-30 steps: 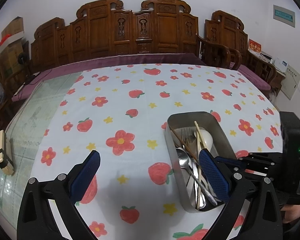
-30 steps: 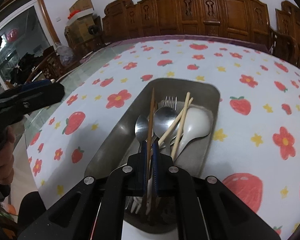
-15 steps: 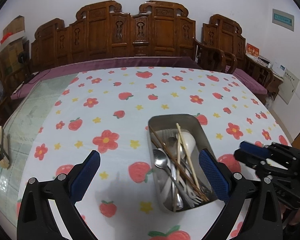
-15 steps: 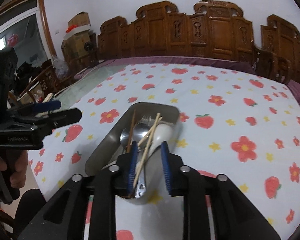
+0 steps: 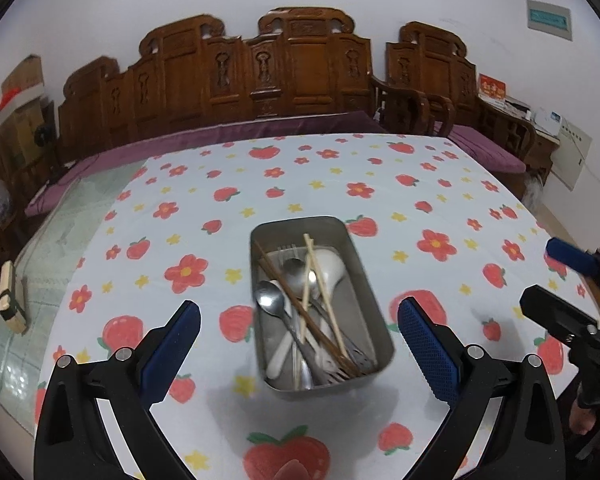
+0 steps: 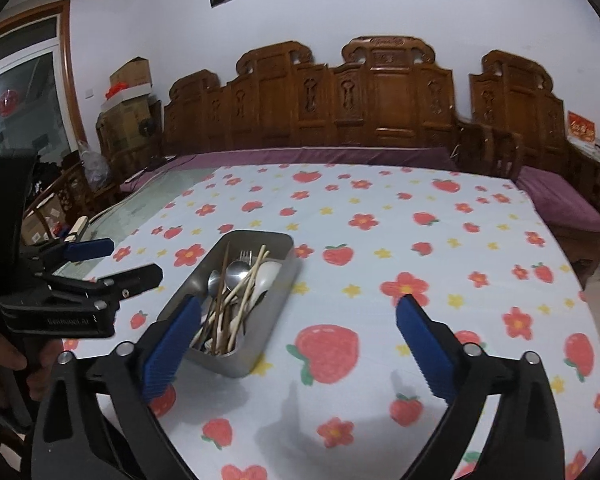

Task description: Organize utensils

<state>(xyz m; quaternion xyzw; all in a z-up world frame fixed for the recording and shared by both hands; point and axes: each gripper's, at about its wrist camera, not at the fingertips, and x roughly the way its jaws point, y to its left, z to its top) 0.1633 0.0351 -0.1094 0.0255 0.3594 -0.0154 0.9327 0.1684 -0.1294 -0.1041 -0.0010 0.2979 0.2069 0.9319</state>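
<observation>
Left wrist view: left gripper (image 5: pixel 299 330) jaws wide, nothing gripped; metal tray (image 5: pixel 374 308) with utensils (image 5: pixel 304 304) dead centre on strawberry tablecloth (image 5: pixel 380 184); right gripper (image 5: pixel 556 276) at 3 o'clock

Right wrist view: right gripper (image 6: pixel 298 338) jaws opening, empty; tray (image 6: pixel 256 344) at 9 o'clock of centre, left gripper (image 6: pixel 128 260) further out at 9 o'clock

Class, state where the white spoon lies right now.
In the left wrist view the white spoon lies inside the metal tray mid-table, toward its far right end, under the pale chopsticks and beside the steel spoons.
</observation>
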